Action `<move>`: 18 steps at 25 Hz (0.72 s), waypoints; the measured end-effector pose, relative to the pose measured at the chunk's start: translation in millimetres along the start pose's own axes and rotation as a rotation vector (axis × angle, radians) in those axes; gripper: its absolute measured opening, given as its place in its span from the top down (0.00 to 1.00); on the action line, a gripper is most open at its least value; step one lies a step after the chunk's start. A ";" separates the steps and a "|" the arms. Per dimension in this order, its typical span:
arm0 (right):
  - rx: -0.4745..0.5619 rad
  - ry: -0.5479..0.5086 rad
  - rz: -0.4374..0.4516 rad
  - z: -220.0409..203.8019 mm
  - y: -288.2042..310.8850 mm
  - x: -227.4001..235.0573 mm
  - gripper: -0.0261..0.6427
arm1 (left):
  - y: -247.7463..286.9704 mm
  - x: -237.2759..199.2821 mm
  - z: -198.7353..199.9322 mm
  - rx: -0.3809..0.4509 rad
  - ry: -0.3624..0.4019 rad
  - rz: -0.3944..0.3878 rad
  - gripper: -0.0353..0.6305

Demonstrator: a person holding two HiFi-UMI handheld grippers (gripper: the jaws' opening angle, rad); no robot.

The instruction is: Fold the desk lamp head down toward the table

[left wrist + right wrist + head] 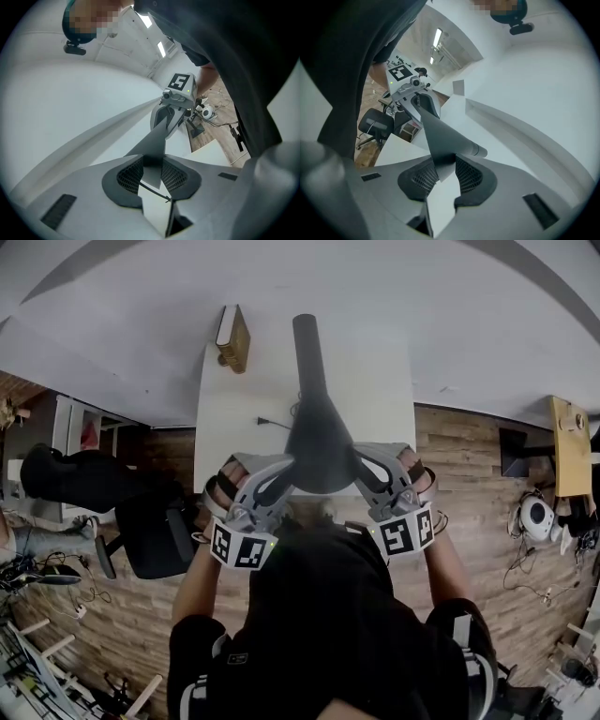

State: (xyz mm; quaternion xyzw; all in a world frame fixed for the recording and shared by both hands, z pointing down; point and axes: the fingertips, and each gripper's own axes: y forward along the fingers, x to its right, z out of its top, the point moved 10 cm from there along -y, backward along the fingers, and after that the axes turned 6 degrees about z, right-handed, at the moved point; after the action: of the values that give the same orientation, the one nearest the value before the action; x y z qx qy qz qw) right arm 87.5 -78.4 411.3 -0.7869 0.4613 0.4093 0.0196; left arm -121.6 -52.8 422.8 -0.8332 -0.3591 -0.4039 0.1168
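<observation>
The desk lamp's dark flat head [319, 442] hangs over the white table [234, 418], and its black arm [308, 343] runs away from me toward the far edge. My left gripper [281, 474] holds the head's left rim and my right gripper [361, 470] holds its right rim. In the left gripper view the thin head [152, 145] lies edge-on between the dark pads of the left gripper [152, 176], with the pads against it. The right gripper view has the same head [440, 136] clamped in the right gripper [444, 176]. The lamp's base is hidden.
A small wooden stand [234, 338] sits at the table's far left corner. A black plug and cable [272, 423] lie on the tabletop beside the lamp. A black office chair [150, 531] stands left of the table, and a wooden shelf [567, 446] far right.
</observation>
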 end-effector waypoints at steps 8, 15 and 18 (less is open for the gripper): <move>-0.031 -0.131 -0.091 -19.9 13.1 -26.4 0.80 | 4.6 28.4 -18.9 -0.020 0.136 0.067 0.78; -0.036 -0.213 -0.146 -34.6 22.3 -39.8 0.79 | 10.4 47.0 -32.3 -0.031 0.219 0.131 0.78; -0.048 -0.246 -0.164 -41.1 27.2 -45.8 0.78 | 13.5 55.1 -38.6 -0.037 0.257 0.160 0.78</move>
State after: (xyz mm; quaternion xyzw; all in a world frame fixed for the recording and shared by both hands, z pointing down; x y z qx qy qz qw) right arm 82.2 -78.3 478.4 -0.7661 0.3797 0.5105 0.0906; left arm -112.1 -53.4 490.8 -0.8026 -0.2661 -0.5031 0.1784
